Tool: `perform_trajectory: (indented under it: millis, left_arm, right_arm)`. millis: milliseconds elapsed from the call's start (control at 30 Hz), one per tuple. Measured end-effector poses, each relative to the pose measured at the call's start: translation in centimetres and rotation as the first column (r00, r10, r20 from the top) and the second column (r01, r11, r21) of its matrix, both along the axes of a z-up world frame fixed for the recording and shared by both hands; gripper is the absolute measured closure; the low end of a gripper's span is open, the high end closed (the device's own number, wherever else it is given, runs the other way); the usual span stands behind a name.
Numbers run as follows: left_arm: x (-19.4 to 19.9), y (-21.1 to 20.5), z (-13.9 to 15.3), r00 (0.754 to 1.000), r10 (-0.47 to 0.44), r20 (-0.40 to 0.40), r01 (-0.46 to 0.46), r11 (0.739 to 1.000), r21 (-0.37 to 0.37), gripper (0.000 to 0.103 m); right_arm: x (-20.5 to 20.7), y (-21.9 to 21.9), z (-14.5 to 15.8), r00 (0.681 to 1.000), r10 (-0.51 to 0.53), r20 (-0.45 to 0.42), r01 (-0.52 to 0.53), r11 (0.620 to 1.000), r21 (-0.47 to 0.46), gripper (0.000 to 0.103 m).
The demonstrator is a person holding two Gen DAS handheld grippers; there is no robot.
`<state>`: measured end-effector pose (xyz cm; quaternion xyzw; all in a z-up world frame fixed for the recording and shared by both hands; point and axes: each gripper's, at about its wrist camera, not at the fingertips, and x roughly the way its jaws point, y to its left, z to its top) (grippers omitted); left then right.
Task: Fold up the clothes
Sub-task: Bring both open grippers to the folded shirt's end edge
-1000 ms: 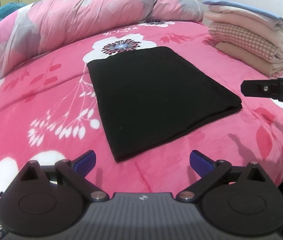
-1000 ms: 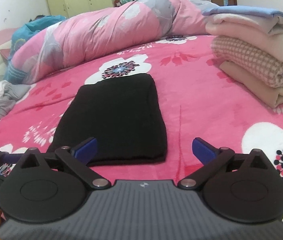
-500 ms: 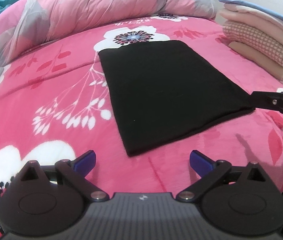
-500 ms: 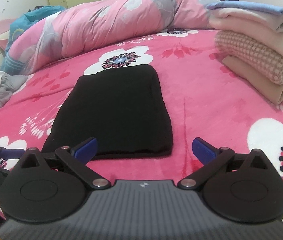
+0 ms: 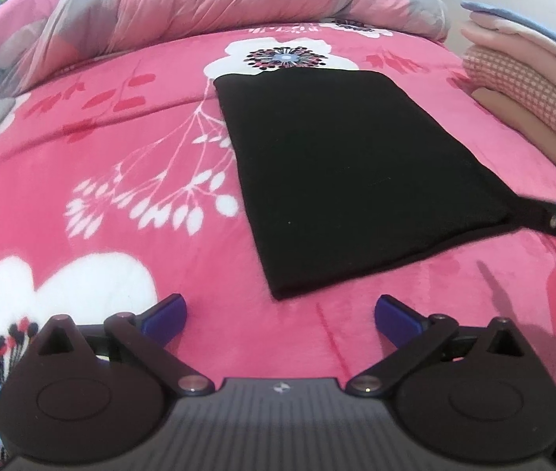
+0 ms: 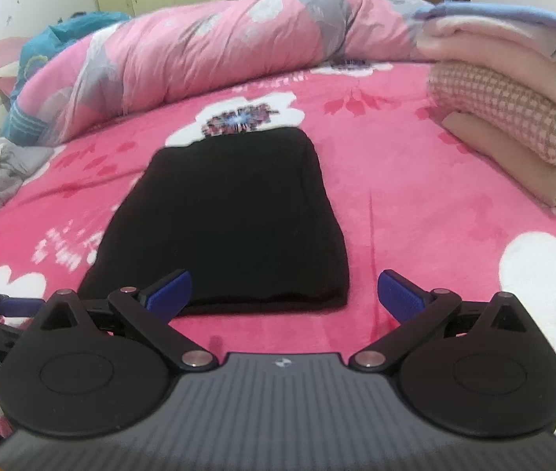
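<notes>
Both tongs, left point(image 5: 280, 312) and right point(image 6: 284, 288), had closed in low on the near edge of the flat folded black cloth rectangle point(image 5: 341, 172) on the pink floral bed blanket point(image 5: 128, 243), jaws spread and empty, likely readying another fold.

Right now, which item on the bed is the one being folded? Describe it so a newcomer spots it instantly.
Start with the pink floral bedspread that covers the bed. In its middle lies the black garment, folded into a flat rectangle just ahead of both open claws. It is the only plain dark piece; the folded stack to the right is pale pink, beige and checked.
</notes>
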<state>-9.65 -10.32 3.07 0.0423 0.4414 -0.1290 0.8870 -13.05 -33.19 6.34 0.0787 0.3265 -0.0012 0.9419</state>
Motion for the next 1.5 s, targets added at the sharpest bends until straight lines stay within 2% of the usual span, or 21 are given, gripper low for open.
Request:
perform_trajectory:
  millis: [167, 367, 467, 667, 900, 1267, 1400, 1500]
  left_arm:
    - [0.2, 0.3, -0.1, 1.0, 0.004, -0.001, -0.004, 1.0, -0.019, 0.0]
    - [0.5, 0.4, -0.2, 1.0, 0.003, -0.012, -0.003, 1.0, -0.024, 0.0]
    - [0.8, 0.3, -0.2, 0.999, 0.017, -0.029, -0.018, 0.999, -0.028, 0.0]
    - [1.6, 0.5, -0.1, 0.993, 0.089, -0.074, -0.093, 0.994, -0.058, 0.0]
    - [1.5, 0.7, -0.3, 0.993, 0.108, -0.048, -0.111, 0.991, -0.078, 0.0]
    - [1.4, 0.4, -0.6, 0.999, 0.031, -0.011, -0.032, 0.999, -0.026, 0.0]
    - [1.3, 1.2, -0.6, 1.0, -0.014, -0.002, 0.014, 0.999, -0.046, 0.0]
    - [1.2, 1.9, -0.3, 1.0, -0.014, 0.009, 0.015, 0.996, -0.084, 0.0]
  right_arm:
    - [1.7, -0.1, -2.5, 0.982, -0.068, -0.179, 0.06, 0.997, -0.048, 0.001]
    - [1.9, 0.6, -3.0, 0.977, -0.079, -0.198, 0.064, 0.995, -0.078, 0.001]
    - [1.9, 0.7, -3.0, 0.976, -0.085, -0.2, 0.073, 0.995, -0.066, 0.001]
    - [1.5, 0.3, -3.2, 0.981, -0.105, -0.162, 0.098, 0.994, -0.048, 0.001]
    - [0.4, 0.4, -3.5, 0.989, -0.105, -0.1, 0.101, 0.994, -0.044, 0.001]
    - [-0.5, -0.5, -3.7, 0.997, -0.051, -0.058, 0.051, 0.999, -0.004, 0.001]
    - [-1.6, -1.9, -3.8, 1.0, 0.008, -0.004, -0.007, 0.998, 0.066, 0.001]
    - [-2.7, -3.9, -4.1, 0.997, 0.05, 0.065, -0.061, 0.983, 0.171, 0.001]
